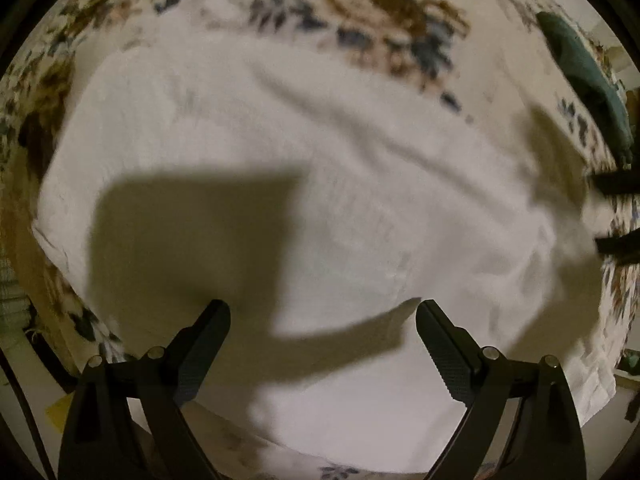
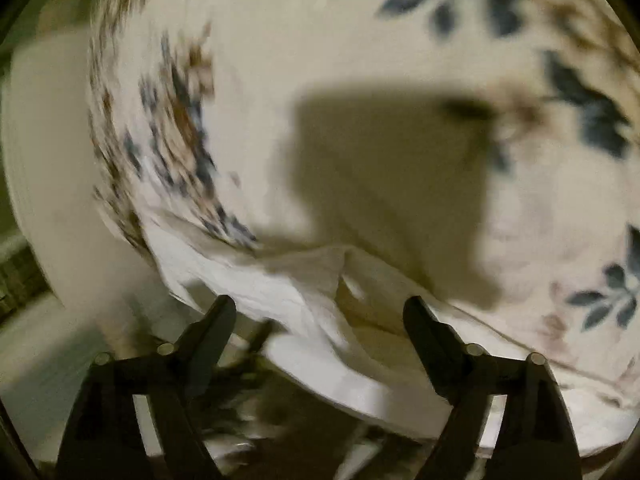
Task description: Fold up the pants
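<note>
White pants (image 1: 280,168) lie spread out on a floral bedsheet (image 1: 384,4), creased across the middle. My left gripper (image 1: 322,312) points down over the near part of the pants, open, with nothing between its fingers. At the right edge of the left wrist view, the two black fingers of my right gripper (image 1: 616,214) stand apart at the pants' right end. In the right wrist view, a rumpled edge of the pants (image 2: 304,300) lies under and between the wide-apart fingers of the right gripper (image 2: 320,312). The pads do not press on the fabric. That view is blurred.
A teal cloth (image 1: 584,76) lies on the sheet at the far right. The bed's edge (image 1: 52,344) drops off at the lower left, with floor beyond. The bed's pale side (image 2: 48,184) and the darker floor below show in the right wrist view.
</note>
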`<state>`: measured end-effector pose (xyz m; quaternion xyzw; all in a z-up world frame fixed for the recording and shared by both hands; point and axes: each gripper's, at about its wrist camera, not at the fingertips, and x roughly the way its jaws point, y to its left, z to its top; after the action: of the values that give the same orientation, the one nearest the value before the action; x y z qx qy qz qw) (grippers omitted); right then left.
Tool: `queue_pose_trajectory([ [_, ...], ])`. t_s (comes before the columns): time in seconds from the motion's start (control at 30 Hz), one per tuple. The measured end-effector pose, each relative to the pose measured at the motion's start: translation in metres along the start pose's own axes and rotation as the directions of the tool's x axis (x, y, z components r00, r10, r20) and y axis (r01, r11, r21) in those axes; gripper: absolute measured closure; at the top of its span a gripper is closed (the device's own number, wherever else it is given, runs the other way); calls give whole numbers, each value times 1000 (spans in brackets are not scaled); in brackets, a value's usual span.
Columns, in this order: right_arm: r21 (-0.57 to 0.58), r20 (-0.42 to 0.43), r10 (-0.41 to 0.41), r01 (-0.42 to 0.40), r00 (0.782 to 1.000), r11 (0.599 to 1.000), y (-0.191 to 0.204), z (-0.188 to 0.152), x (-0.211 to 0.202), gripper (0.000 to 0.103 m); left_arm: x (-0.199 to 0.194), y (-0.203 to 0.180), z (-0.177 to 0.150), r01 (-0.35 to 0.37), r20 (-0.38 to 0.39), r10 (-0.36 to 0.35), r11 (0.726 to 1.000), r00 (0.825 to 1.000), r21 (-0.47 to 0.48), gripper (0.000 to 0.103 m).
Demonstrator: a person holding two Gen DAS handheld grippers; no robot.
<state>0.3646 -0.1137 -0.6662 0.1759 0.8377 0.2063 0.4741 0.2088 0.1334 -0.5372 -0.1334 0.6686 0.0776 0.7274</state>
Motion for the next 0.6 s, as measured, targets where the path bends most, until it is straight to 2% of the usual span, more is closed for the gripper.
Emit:
queue_pose_trajectory([
  [0.03, 5, -14, -5, 5, 1000, 1000, -4, 1, 10, 29, -1, -3, 3, -6, 11, 6, 1000, 1000, 14, 8],
  [0.07, 15, -26, -29, 30, 999, 999, -4, 6, 24, 63, -1, -5, 4, -11, 16, 10, 1000, 1000, 26, 8],
  [0.1, 42, -31, -6, 7, 1000, 999, -5, 12, 34, 90, 2, -9, 7, -24, 16, 23, 999, 1000, 49, 8],
  [0.2, 133, 62, 52, -60, 997, 989, -23, 18, 16, 92, 11, -9, 8, -35, -5, 36, 997, 999, 72, 8],
  [0.23, 146, 85, 97, -108, 992, 983, -31, 14, 6, 92, 11, -10, 5, -35, -7, 35, 997, 999, 74, 8],
  [0.3, 138, 110, 129, -144, 985, 980, -39, -2, -7, 92, 8, -13, 2, -31, -7, 32, 997, 999, 76, 8],
  [0.33, 130, 128, 130, -147, 983, 981, -41, -12, -14, 89, 5, -14, 5, -24, -5, 24, 997, 1000, 78, 8],
  [0.37, 116, 157, 132, -151, 979, 982, -46, -26, -26, 81, 3, -14, 4, -14, -4, 15, 996, 1000, 84, 8],
  [0.4, 116, 212, 108, -135, 971, 984, -55, -43, -41, 61, -1, -19, 0, -1, -6, 1, 995, 1000, 98, 8],
  [0.43, 122, 292, 91, -131, 952, 984, -63, -61, -56, 49, -3, -33, -8, 5, -5, -4, 994, 1000, 112, 8],
  [0.47, 128, 370, 81, -138, 926, 982, -71, -74, -66, 25, -6, -43, -11, 8, -5, -8, 992, 1000, 130, 8],
  [0.5, 136, 455, 70, -147, 888, 980, -84, -94, -81, 15, -9, -53, -15, 13, -5, -13, 989, 1000, 151, 8],
  [0.53, 151, 530, 55, -158, 846, 976, -99, -116, -93, 15, -11, -64, -18, 24, -3, -24, 985, 1000, 171, 8],
  [0.6, 247, 638, -16, -185, 770, 951, -150, -182, -118, 15, -19, -87, -30, 46, 3, -48, 974, 999, 220, 8],
])
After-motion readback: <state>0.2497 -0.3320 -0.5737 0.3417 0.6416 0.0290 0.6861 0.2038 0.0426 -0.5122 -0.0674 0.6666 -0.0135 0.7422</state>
